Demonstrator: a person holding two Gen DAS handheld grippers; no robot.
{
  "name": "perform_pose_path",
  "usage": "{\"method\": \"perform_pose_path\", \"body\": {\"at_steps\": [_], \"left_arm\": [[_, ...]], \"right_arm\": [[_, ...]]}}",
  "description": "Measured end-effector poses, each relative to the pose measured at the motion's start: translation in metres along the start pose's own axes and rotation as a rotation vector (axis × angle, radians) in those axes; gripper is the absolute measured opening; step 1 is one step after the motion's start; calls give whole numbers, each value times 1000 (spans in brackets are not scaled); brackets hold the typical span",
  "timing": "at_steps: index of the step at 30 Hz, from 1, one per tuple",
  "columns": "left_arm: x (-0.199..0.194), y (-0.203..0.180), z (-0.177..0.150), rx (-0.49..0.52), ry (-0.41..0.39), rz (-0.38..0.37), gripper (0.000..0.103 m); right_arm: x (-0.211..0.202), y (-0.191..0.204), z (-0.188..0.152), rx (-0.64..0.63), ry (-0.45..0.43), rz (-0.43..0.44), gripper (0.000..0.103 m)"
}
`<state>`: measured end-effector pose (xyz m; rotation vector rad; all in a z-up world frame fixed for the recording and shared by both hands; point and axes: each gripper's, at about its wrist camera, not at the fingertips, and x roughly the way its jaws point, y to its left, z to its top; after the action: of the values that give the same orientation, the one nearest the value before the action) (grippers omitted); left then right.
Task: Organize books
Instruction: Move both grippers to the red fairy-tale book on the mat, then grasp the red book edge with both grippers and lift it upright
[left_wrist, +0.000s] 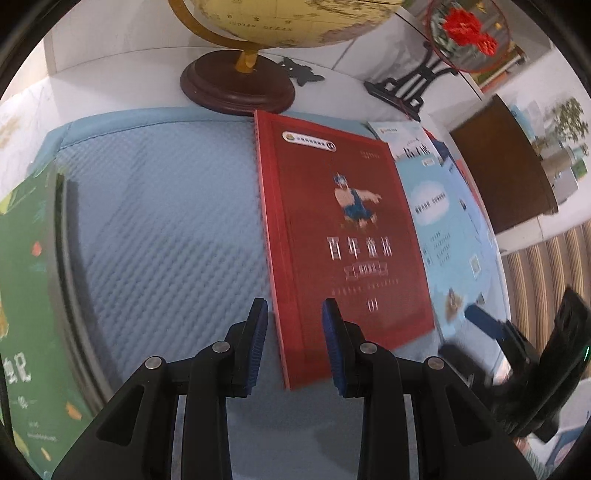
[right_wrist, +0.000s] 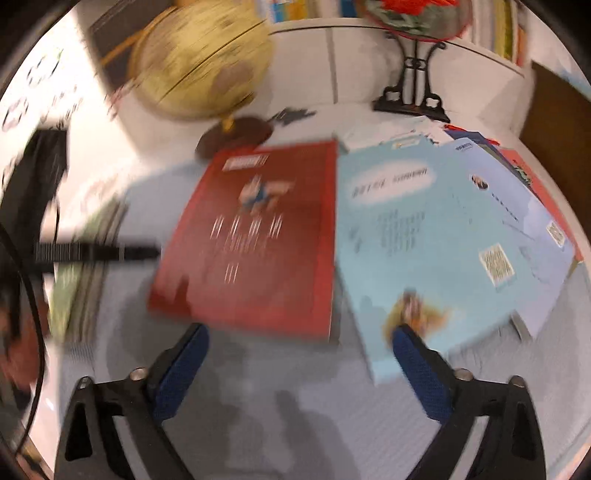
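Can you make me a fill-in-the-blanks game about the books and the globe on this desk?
1. The book lying right beside the red book is light ____.
2. Behind the red book stands a ____ on a dark wooden base.
3. The books lie on a blue ____.
4. The left gripper hangs over the near corner of the ____ book.

Missing words: blue; globe; mat; red

Open mat (left_wrist: 159, 221) left of red book (left_wrist: 343, 236); globe (left_wrist: 240, 85) blocks behind.
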<state>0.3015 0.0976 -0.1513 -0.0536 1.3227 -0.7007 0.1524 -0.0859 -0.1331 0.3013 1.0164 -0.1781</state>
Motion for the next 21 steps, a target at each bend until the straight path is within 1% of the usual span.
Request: {"method": "perform_pose_path", "body": {"at_steps": [1,2,3,4,6,10,12,14,18,21], "left_arm": [[2,0,2,-1,1,5,28],[4,-1,3,1,1,10,28],[7,-1,4,3,0,13,28],[9,-1,5,4,3,14,28],[14,0,5,1,7,8,28],[16,2,2,1,-6,-12,27],[16,2,0,8,-17,-18,26],[13,3,-3,7,-21,-29,26],[5,0,-16,32,-18,-10,26],[-2,-9,-40,68,2,26,26]], "right_arm": [[8,-2,6,21,13,-1,78],[16,-3,11,34,28,5,72],[24,-5,18,49,46,18,62],[32,-6,20,63,62,20,60],[34,-4,24,57,47,13,60],[44,6,30,36,70,37,59],[47,9,31,8,70,10,59],[47,7,30,-1,72,23,59],[40,9,16,-32,114,63,59],[34,14,-5,-69,142,66,59]]}}
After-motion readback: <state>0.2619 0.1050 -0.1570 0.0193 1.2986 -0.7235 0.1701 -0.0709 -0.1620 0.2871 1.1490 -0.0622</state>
